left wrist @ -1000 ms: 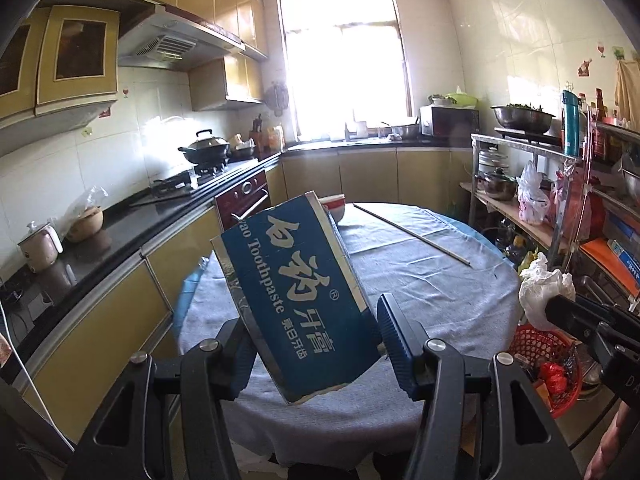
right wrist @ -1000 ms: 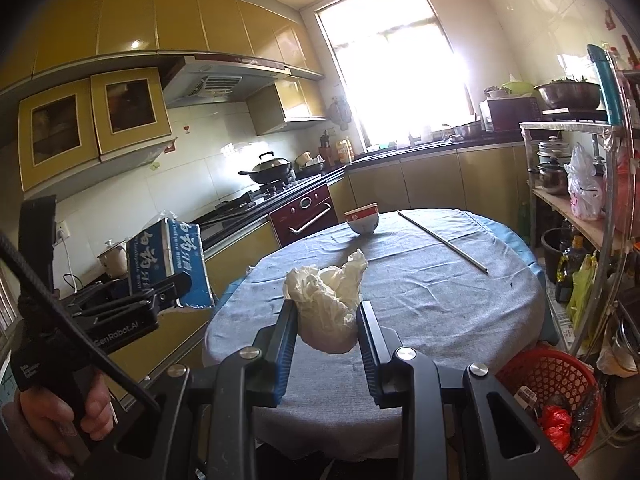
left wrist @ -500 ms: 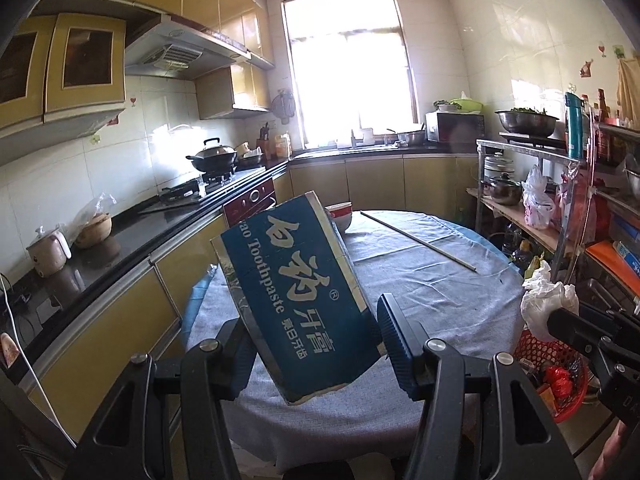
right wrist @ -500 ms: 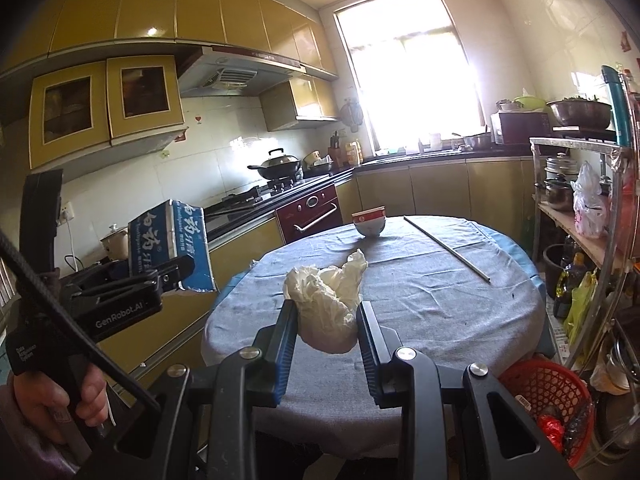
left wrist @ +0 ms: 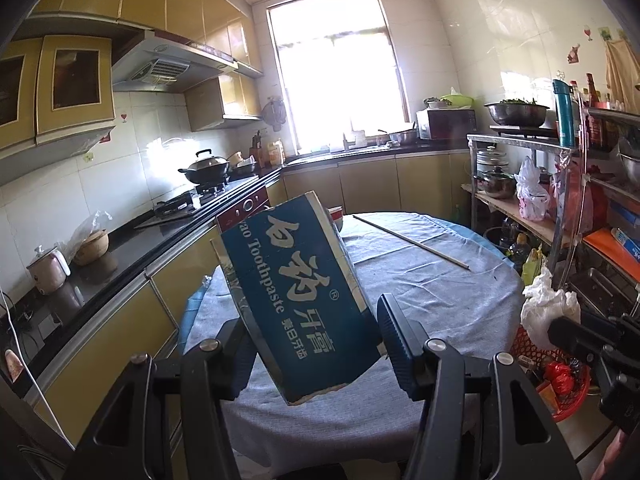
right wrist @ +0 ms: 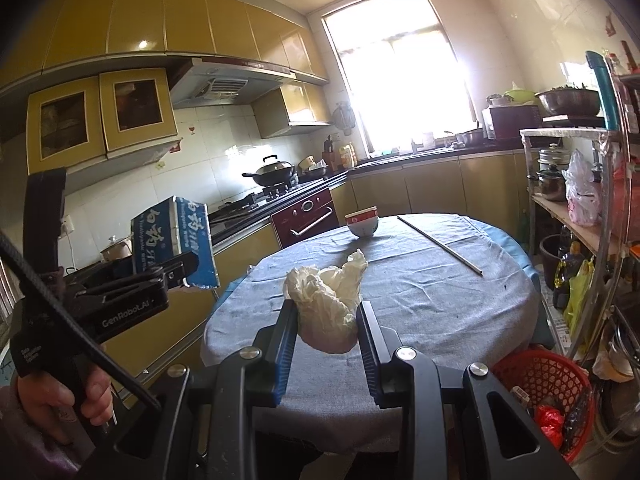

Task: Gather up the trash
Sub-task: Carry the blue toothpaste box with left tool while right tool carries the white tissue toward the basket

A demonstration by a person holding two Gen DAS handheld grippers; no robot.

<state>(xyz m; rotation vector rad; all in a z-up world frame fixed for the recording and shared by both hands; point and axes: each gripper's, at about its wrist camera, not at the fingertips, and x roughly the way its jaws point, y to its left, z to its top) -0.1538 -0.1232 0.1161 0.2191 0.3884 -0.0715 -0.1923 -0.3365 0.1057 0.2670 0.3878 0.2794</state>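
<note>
My left gripper [left wrist: 316,340] is shut on a blue toothpaste box [left wrist: 298,292], tilted, held in the air before the round table [left wrist: 420,288]. The box also shows in the right wrist view [right wrist: 174,242], left of the table. My right gripper [right wrist: 326,332] is shut on a crumpled white tissue [right wrist: 326,304], held above the table's near edge. That tissue shows in the left wrist view [left wrist: 546,308], above a red trash basket [left wrist: 556,376]. The basket stands on the floor at the lower right in the right wrist view [right wrist: 548,392], with trash in it.
A red and white bowl [right wrist: 362,222] and a long thin stick [right wrist: 440,246] lie on the grey tablecloth. A metal shelf rack [right wrist: 576,208] with pots and bags stands to the right. A black counter with stove and wok [left wrist: 204,170] runs along the left.
Both grippers have drawn back a little from the table and the views have risen slightly. Both still hold the same things.
</note>
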